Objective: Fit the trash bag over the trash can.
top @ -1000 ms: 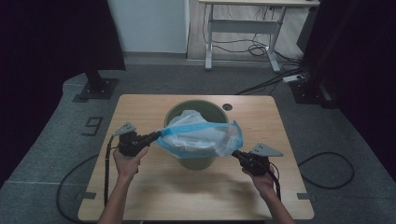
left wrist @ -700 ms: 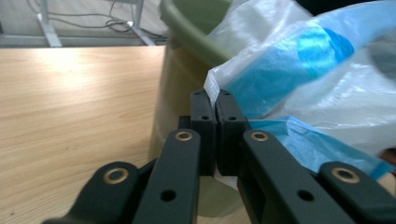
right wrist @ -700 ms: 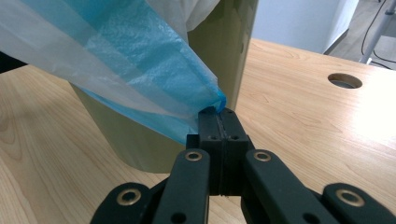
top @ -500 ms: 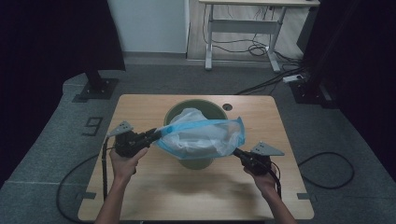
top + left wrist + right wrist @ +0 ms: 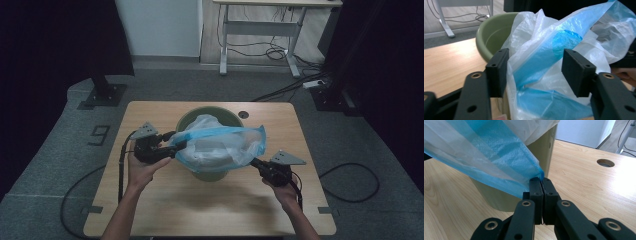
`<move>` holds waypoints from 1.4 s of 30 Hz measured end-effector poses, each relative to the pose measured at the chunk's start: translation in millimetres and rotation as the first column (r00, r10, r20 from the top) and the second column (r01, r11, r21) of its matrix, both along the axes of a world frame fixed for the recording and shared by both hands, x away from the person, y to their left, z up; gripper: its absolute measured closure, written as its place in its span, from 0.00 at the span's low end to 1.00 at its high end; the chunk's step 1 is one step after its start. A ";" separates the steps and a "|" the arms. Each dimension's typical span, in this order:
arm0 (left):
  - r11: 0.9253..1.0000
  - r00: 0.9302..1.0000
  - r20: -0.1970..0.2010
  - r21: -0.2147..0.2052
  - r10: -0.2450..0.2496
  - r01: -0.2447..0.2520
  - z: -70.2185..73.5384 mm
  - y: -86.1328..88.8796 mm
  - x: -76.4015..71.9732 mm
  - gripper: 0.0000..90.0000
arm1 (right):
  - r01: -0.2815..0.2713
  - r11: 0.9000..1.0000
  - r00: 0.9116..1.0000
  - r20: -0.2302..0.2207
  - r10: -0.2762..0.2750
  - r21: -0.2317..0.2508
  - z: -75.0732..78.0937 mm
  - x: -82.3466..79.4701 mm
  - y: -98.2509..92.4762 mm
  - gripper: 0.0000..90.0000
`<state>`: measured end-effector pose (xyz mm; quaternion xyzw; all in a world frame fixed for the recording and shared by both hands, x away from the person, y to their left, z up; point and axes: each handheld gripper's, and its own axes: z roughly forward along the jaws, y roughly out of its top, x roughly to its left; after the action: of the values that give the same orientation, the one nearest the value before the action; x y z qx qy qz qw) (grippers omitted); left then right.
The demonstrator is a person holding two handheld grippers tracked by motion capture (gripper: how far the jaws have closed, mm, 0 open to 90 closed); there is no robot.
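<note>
At 5 o'clock on the wooden table [image 5: 215, 200], nearest the person's edge, the right gripper [image 5: 256, 163] points toward 10 o'clock with its 2 black jaws pressed together on a corner of the blue-and-white plastic bag [image 5: 220, 145]. From the right gripper view, that gripper [image 5: 541, 181] pinches the blue edge of the bag [image 5: 491, 157] where the film gathers to a point, and the sheet runs up and away toward 11 o'clock, taut over the side of the olive-green bin [image 5: 541, 157].

At 9 o'clock of the bin, the left gripper [image 5: 172, 145] sits level with the bag's other end, aimed toward 3 o'clock. Its jaws have just been opening; seen from the left gripper view, the left gripper [image 5: 535, 67] stands spread, with the bag [image 5: 544, 57] bulging between the 2 pads. The 9 o'clock pad lies against the white film, while the 3 o'clock pad stands clear of the blue band.

Mid-table, the bin [image 5: 200, 116] stands upright, and the bag lies draped across its mouth, hanging over the near rim and stretched from the left gripper to the right one. Its green inner wall [image 5: 491, 32] shows bare at 10 o'clock in the left gripper view.

At 1 o'clock beyond the bin, a round cable hole [image 5: 243, 115] sits in the tabletop.
</note>
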<state>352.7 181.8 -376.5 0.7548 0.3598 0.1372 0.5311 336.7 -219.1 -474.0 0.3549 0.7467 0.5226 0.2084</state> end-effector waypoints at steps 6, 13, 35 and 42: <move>0.999 1.000 0.027 0.043 0.005 -0.006 7.3 -10.8 5.9 0.41 | 0.002 1.000 1.000 -0.003 -0.002 0.000 0.1 0.6 -0.6 0.97; 1.000 1.000 0.007 0.016 0.023 -0.023 3.0 -12.2 15.1 0.92 | -0.003 1.000 1.000 0.004 0.003 -0.031 -1.4 -1.0 4.6 0.96; 0.989 0.996 -0.021 -0.121 0.081 -0.083 -5.0 10.9 17.9 0.99 | -0.005 0.998 0.990 0.144 -0.004 0.058 48.4 -48.5 -18.8 0.52; 0.989 0.997 -0.014 -0.127 0.080 -0.081 -2.8 9.2 14.3 0.99 | -0.051 0.997 0.988 0.148 0.041 0.061 71.3 -56.9 -15.8 0.44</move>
<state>367.0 191.0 -379.4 0.7047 0.4005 0.1320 0.5706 279.8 -234.9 -402.6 0.3046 0.7200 0.5759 0.2391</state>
